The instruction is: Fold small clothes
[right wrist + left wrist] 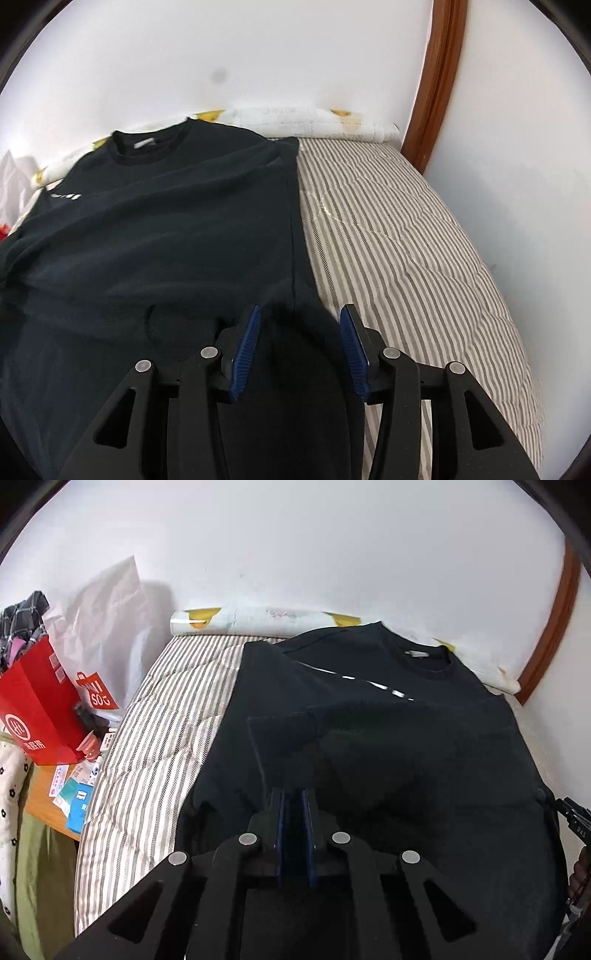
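A black sweatshirt (388,738) lies on the striped bed cover (155,731), collar toward the wall, with both sleeves folded across its body. My left gripper (293,794) hovers over its lower left part with the blue pads close together, shut. I cannot make out whether cloth is pinched between them. In the right wrist view the sweatshirt (166,221) fills the left half. My right gripper (301,308) is open over its lower right edge. Dark cloth lies under and between the spread fingers, and the pads do not press on it.
A red paper bag (37,709) and a white plastic bag (110,627) stand left of the bed, above a wooden side table (40,794) strewn with packets. A patterned roll (258,622) lies along the wall. A brown wooden frame (439,74) rises at the right. Bare striped cover (406,240) lies beside the sweatshirt.
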{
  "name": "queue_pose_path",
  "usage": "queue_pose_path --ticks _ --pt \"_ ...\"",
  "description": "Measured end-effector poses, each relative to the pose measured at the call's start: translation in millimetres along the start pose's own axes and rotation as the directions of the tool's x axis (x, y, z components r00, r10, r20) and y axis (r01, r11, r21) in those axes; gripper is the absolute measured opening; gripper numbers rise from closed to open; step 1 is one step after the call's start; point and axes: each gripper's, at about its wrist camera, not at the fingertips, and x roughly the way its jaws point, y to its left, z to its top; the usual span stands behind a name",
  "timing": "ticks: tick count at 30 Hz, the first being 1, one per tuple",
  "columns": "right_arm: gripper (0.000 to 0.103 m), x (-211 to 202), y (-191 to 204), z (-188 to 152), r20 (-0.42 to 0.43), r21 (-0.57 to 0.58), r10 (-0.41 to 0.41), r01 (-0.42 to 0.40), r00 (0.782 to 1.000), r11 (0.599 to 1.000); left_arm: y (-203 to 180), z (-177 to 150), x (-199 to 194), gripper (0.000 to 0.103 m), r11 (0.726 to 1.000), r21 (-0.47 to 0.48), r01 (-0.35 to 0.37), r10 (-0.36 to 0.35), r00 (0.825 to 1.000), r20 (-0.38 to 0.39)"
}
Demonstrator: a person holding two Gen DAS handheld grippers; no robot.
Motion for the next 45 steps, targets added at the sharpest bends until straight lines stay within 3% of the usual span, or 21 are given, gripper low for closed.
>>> queue_pose_path --ticks 4,7,12,17,22,24,36,45 --pt "0.045 -26 -1 -18 0.008 -0.005 0.002 -0.002 1.0 1.0 -16 -11 -24 0.01 0.999 0.035 -0.024 0.023 0.999 0.038" --pt "0.045 -44 -4 -29 0.028 0.009 0.002 -0.002 1.0 1.0 -24 -19 -39 0.01 0.999 0.042 0.007 -0.009 0.999 0.034" --pt "0.044 -66 -7 -45 0.012 0.017 0.052 -0.052 0.999 0.999 -31 -37 -62 0.01 0.999 0.046 -0.008 0.005 0.998 0.059" --pt "0.043 -87 -18 -68 0.025 0.012 0.068 -0.068 0.997 0.998 -22 -62 -79 0.01 0.999 0.034 0.007 -0.008 1.0 0.025" --pt "0.043 -95 -39 -93 -0.005 0.063 0.091 -0.09 0.996 0.994 -6 -95 -92 0.01 1.0 0.004 0.012 -0.012 1.0 -0.008" --pt "0.043 -98 -45 -104 -0.01 0.081 0.091 -0.09 0.996 0.993 0 -106 -95 0.017 1.0 -0.012 0.01 -0.01 1.0 -0.022" --pt "0.043 -100 -44 -152 -0.034 0.109 0.139 -0.135 0.99 0.985 27 -168 -99 0.021 0.997 -0.066 0.027 -0.034 0.994 -0.107" --pt "0.043 -93 -46 -168 -0.065 0.118 0.152 -0.143 0.986 0.983 41 -181 -91 0.028 0.989 -0.131 0.073 -0.088 0.99 -0.108"
